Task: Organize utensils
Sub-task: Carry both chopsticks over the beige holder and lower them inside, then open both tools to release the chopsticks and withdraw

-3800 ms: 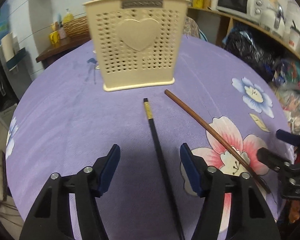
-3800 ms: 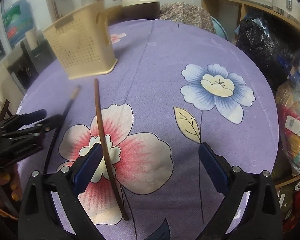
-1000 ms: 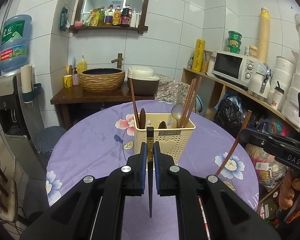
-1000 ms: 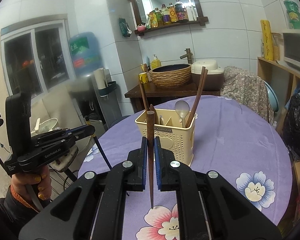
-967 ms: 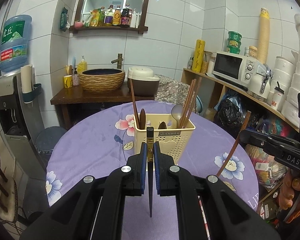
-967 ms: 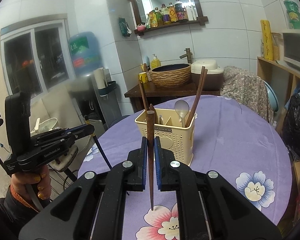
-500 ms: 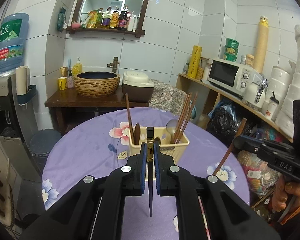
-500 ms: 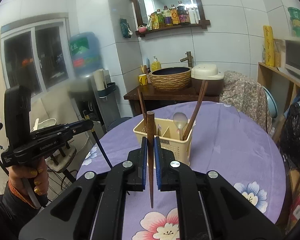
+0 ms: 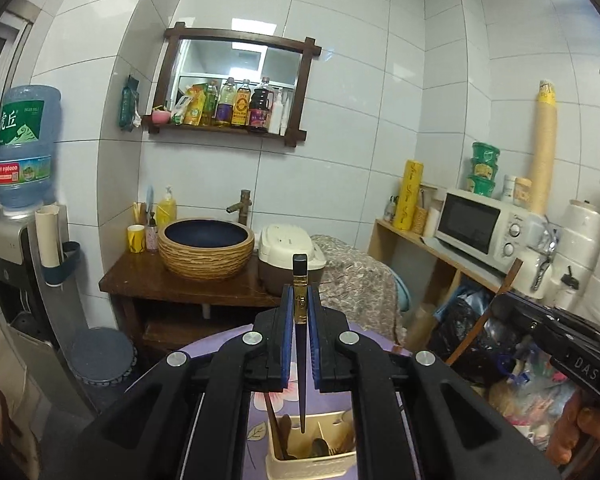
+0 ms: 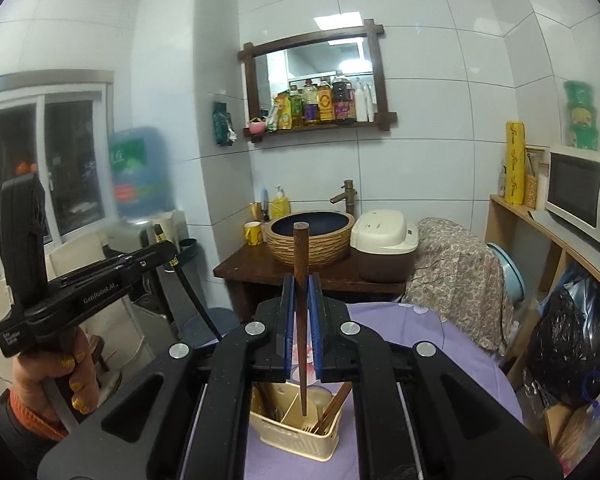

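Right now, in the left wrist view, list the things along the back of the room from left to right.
Water bottle → yellow cup → woven basin → rice cooker → yellow roll → microwave.

Utensil holder (image 9: 300, 462) base cut off below; water bottle (image 10: 138, 174) blurred.

black gold-banded chopstick (image 9: 300, 344) – brown chopstick (image 10: 301, 300) – cream holder (image 10: 296, 436) – purple floral cloth (image 10: 440, 344)
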`<state>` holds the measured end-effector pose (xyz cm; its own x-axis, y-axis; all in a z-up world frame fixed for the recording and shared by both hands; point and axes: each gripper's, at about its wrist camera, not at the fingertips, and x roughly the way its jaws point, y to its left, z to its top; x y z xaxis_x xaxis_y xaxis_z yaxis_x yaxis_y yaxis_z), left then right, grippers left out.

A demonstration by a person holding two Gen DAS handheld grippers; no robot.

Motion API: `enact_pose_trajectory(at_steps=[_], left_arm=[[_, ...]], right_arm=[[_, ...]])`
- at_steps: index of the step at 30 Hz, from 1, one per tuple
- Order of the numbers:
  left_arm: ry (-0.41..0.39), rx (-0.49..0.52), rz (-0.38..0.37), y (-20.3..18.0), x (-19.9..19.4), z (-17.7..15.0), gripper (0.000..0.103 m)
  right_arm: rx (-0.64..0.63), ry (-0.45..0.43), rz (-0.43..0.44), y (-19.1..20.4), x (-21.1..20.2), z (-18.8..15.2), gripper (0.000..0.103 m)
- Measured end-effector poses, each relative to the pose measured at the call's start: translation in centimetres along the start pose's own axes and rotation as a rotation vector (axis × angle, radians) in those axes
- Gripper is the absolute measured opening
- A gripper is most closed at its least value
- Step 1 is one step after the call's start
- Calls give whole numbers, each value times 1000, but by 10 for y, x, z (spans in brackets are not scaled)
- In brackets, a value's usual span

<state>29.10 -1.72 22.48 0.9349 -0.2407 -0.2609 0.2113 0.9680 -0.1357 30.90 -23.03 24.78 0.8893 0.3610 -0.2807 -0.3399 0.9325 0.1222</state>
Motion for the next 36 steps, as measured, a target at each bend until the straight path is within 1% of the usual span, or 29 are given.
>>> enact_pose_trajectory(at_steps=[3, 5, 6, 8, 12, 13, 15, 17, 18, 19, 20, 21, 22, 23, 24, 26, 27, 29, 31, 32, 34, 36], left_arm=[[43, 5, 18, 0, 19, -21, 8], [86, 0, 19, 1, 31, -43, 8], [99, 3, 20, 2, 35, -48, 8], [123, 19, 34, 3, 43, -69, 8], [176, 35, 52, 7, 56, -101, 8], [197, 24, 50, 11, 61, -109, 8], [223, -6, 49, 18, 66, -118, 8], [213, -16, 58, 23, 65, -119, 8], [211, -21, 55, 24, 64, -119, 8], [210, -29, 43, 27, 61, -118, 10], [204, -30, 33, 28, 57, -117, 21], [196, -27, 32, 28, 54, -117, 32], [175, -22, 41, 28, 47, -117, 57], [146, -20, 53, 28, 40, -118, 70], [110, -15, 63, 28, 28, -119, 73], [83, 5, 72, 27, 15, -123, 85], [72, 17, 76, 26, 8, -126, 89], [47, 43, 75, 25, -8, -137, 98], [36, 68, 69, 23, -22, -151, 98], [36, 72, 69, 23, -27, -158, 98], [36, 76, 65, 22, -40, -174, 98], [22, 75, 66, 20, -53, -188, 98]], right_arm=[[8, 46, -5, -3, 22, -16, 8], [7, 77, -15, -4, 37, -33, 8], [8, 98, -18, -5, 45, -43, 8], [15, 125, -29, -7, 57, -61, 8], [17, 176, -43, -11, 75, -90, 8], [23, 184, -46, -12, 78, -96, 8], [34, 178, -54, -17, 81, -103, 8], [47, 171, -52, -21, 81, -106, 8], [57, 167, -46, -23, 81, -106, 10], [54, 167, -42, -23, 80, -107, 16], [44, 160, -45, -22, 79, -108, 23], [34, 147, -58, -21, 75, -109, 48], [28, 131, -75, -20, 71, -111, 70], [23, 103, -95, -19, 64, -113, 74], [19, 85, -104, -18, 59, -115, 75], [15, 81, -115, -17, 50, -121, 83], [15, 81, -122, -16, 46, -125, 86], [9, 76, -134, -14, 36, -134, 88], [-6, 67, -164, -11, 23, -149, 95], [-14, 61, -185, -10, 16, -159, 97], [-21, 71, -206, -7, 8, -176, 97], [-10, 97, -221, -6, 1, -201, 97]])
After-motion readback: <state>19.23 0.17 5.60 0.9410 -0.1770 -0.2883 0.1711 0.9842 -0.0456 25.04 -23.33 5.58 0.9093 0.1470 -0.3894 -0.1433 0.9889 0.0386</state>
